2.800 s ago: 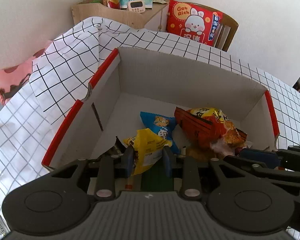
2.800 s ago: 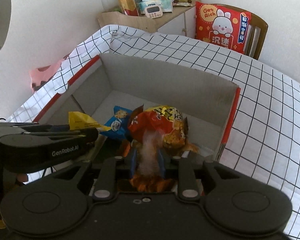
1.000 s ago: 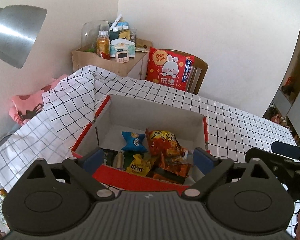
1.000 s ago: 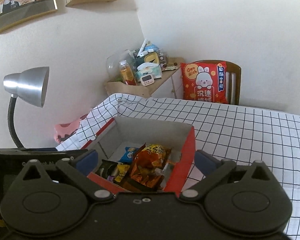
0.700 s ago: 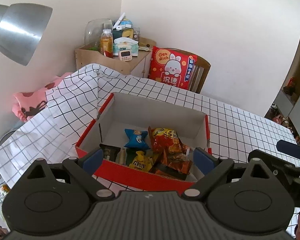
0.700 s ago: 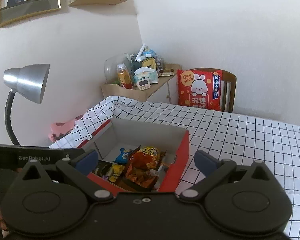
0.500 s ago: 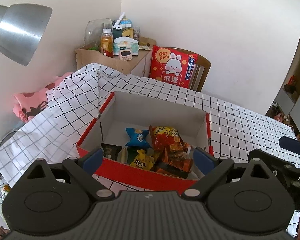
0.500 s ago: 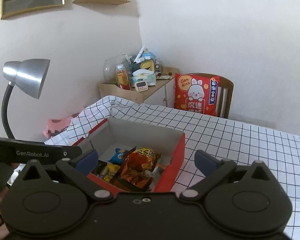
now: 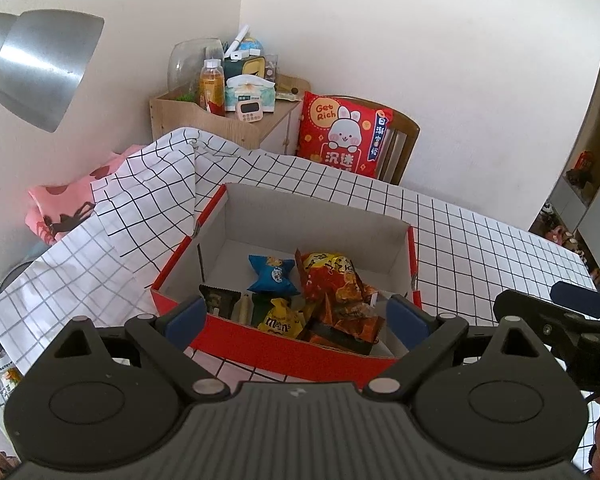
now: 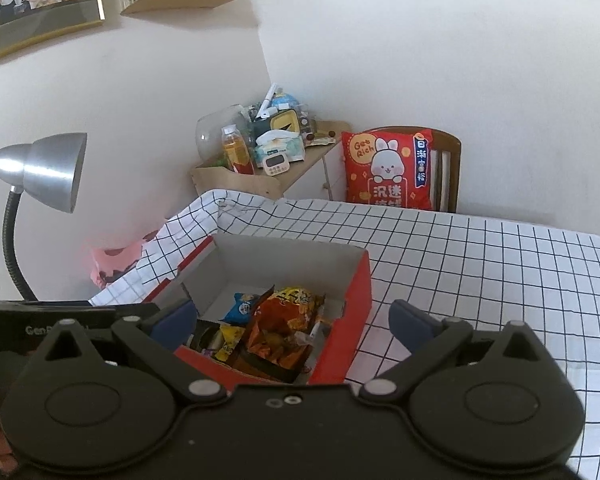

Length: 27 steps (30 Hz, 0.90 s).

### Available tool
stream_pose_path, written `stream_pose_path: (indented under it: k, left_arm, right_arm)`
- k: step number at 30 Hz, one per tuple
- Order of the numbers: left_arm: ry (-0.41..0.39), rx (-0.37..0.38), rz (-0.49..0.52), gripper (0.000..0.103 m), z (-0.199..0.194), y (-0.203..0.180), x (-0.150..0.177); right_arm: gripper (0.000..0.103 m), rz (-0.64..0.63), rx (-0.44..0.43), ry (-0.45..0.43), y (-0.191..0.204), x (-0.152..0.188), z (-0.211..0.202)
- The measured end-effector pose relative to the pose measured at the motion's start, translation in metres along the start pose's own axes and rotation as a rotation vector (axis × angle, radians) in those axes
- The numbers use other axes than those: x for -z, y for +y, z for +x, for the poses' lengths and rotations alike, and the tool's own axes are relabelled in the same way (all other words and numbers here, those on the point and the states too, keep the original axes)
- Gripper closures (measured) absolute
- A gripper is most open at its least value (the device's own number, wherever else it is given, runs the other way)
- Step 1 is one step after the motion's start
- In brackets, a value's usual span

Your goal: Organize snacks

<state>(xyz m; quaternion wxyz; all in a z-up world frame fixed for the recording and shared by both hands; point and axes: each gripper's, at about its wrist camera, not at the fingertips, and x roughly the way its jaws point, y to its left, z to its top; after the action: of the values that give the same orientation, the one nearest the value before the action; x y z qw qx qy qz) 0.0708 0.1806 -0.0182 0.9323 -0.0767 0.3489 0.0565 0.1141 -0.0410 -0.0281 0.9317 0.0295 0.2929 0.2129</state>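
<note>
"Get Rich" stands on the red rabbit cushion (image 9: 342, 134); "m&m's" on the yellow packet (image 9: 281, 318) inside the box (image 9: 284, 344).

Bare box floor (image 9: 300, 240) behind snacks (image 9: 332, 292)

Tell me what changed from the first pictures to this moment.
Both tongs let go and pulled up and back out of the box. The left tongs released the yellow packet, the right tongs the orange bag; both now stand open and empty over the box's near edge. The blue packet stayed in place.
</note>
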Motion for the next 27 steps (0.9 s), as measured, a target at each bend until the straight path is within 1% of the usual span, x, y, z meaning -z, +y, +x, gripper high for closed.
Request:
stream_pose_path:
  k: [14, 27]
  left_arm:
    - [-0.011, 0.006, -0.011, 0.006, -0.007, -0.002, -0.001]
    - [-0.031, 0.033, 0.003, 0.006, -0.016, -0.006, 0.0]
  right_arm:
    - [0.0, -0.002, -0.007, 0.002, 0.0, 0.001, 0.001]
    - [0.0, 0.008, 0.002, -0.016, 0.0, 0.0, -0.002]
